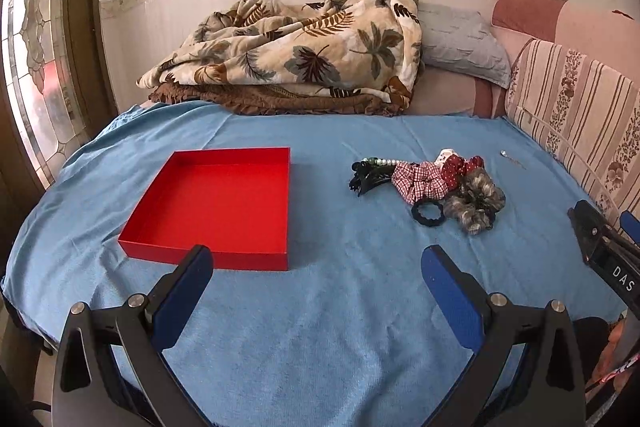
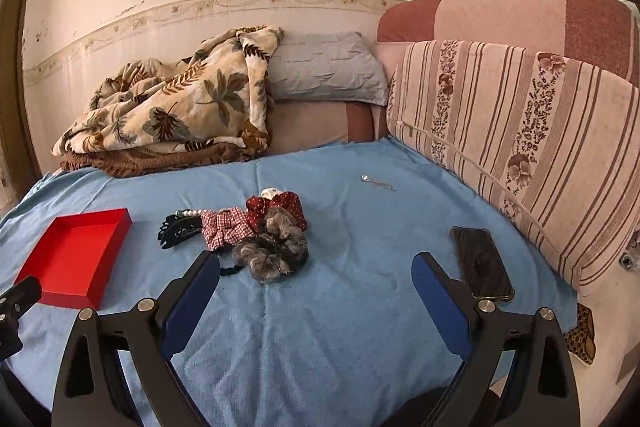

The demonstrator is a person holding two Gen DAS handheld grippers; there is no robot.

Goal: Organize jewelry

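Note:
An empty red box [image 1: 224, 203] [image 2: 72, 259] lies on the blue cloth at the left. To its right sits a pile of hair accessories: a black claw clip [image 1: 370, 179] [image 2: 178, 229], a checked scrunchie [image 1: 420, 181] [image 2: 226, 227], a red dotted scrunchie [image 1: 460, 167] [image 2: 286, 207], a grey furry scrunchie [image 1: 474, 203] [image 2: 272, 253] and a black hair tie [image 1: 428, 213]. A thin silver chain [image 1: 512, 159] [image 2: 378, 183] lies apart behind them. My left gripper [image 1: 318, 267] is open near the box's front edge. My right gripper [image 2: 316, 273] is open just in front of the pile.
A black phone [image 2: 482, 263] lies on the blue cloth [image 1: 320, 327] at the right. A striped cushion [image 2: 520, 147] borders the right side. A leaf-print blanket [image 1: 300, 55] and a grey pillow [image 1: 460, 43] lie at the back by the wall.

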